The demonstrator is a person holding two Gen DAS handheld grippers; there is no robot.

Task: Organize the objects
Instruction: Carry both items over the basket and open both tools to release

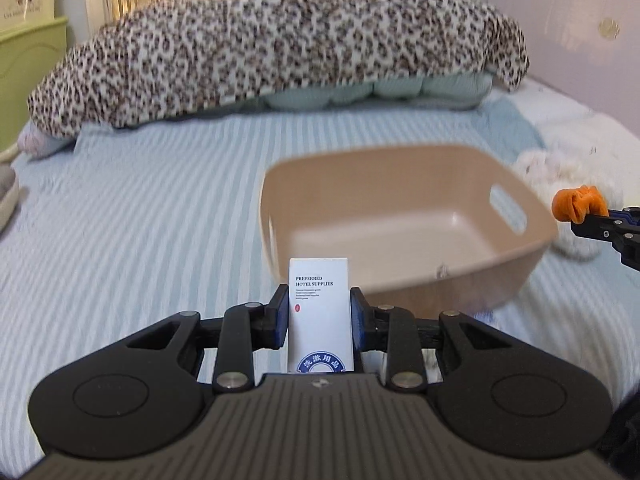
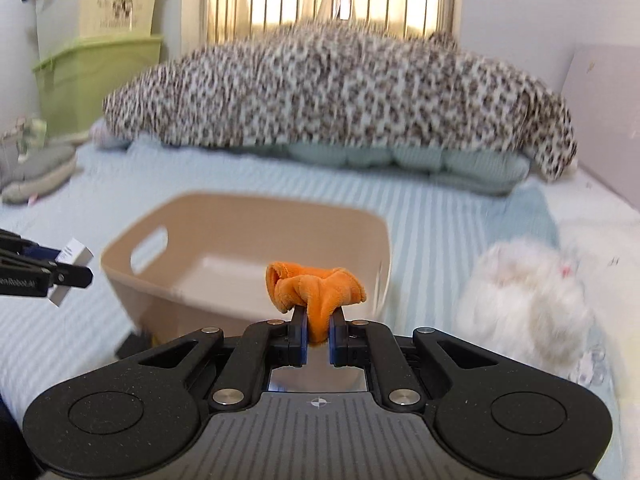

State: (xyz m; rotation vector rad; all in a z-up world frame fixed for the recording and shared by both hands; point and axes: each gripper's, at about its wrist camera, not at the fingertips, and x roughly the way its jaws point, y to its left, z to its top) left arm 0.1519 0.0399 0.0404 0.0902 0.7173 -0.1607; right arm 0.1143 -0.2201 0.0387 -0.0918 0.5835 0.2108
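A tan plastic bin (image 1: 404, 204) with handle slots sits empty on the striped blue bed; it also shows in the right wrist view (image 2: 256, 232). My left gripper (image 1: 319, 304) is shut on a white hotel-supplies box (image 1: 319, 312), held upright just before the bin's near wall. My right gripper (image 2: 318, 320) is shut on an orange plush cloth (image 2: 316, 288), held at the bin's near rim. The right gripper with the cloth (image 1: 578, 204) shows at the right edge of the left wrist view. The left gripper with the box (image 2: 70, 260) shows at the left of the right wrist view.
A leopard-print blanket (image 1: 280, 40) lies over pale green pillows (image 1: 376, 94) at the head of the bed. A white fluffy toy (image 2: 528, 300) lies right of the bin. Green and cream storage boxes (image 2: 96, 60) stand at the left. A pale headboard panel (image 1: 568, 32) runs along the right.
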